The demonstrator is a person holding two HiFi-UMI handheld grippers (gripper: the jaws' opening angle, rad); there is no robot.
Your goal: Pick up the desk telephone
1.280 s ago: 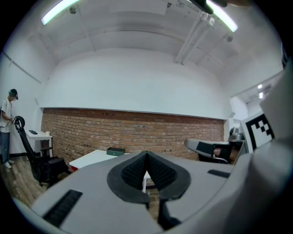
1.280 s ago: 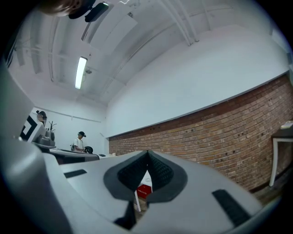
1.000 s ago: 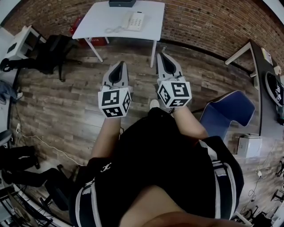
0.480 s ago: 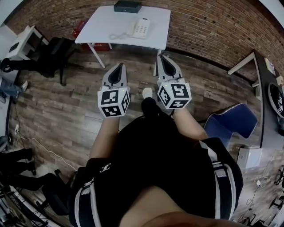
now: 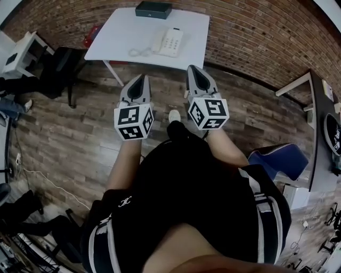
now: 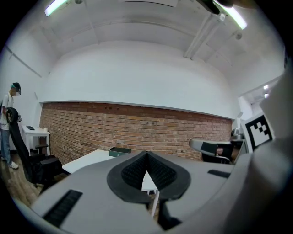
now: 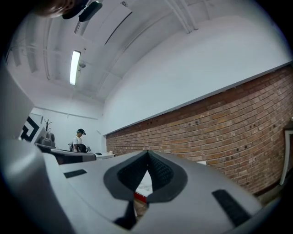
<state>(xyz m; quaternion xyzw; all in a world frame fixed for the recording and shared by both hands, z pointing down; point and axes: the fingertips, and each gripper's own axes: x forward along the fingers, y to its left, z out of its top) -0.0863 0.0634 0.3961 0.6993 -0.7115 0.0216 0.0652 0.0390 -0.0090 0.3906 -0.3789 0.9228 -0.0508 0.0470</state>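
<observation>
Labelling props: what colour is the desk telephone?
White. The desk telephone shows best in the head view.

The tongs (image 7: 147,154) are closed, tips touching. A brick wall (image 7: 219,132) runs along the right; a person (image 7: 79,139) stands far left.

Lying on the right half of the table (image 5: 117,37): the desk telephone (image 5: 170,41), its cord (image 5: 137,51) trailing to its left, a box (image 5: 153,9) sitting behind it at the far edge. Standing behind the table: a brick wall (image 5: 256,32). Hanging side by side before the table, over the floor (image 5: 80,133): left gripper (image 5: 140,80) and right gripper (image 5: 194,70).
</observation>
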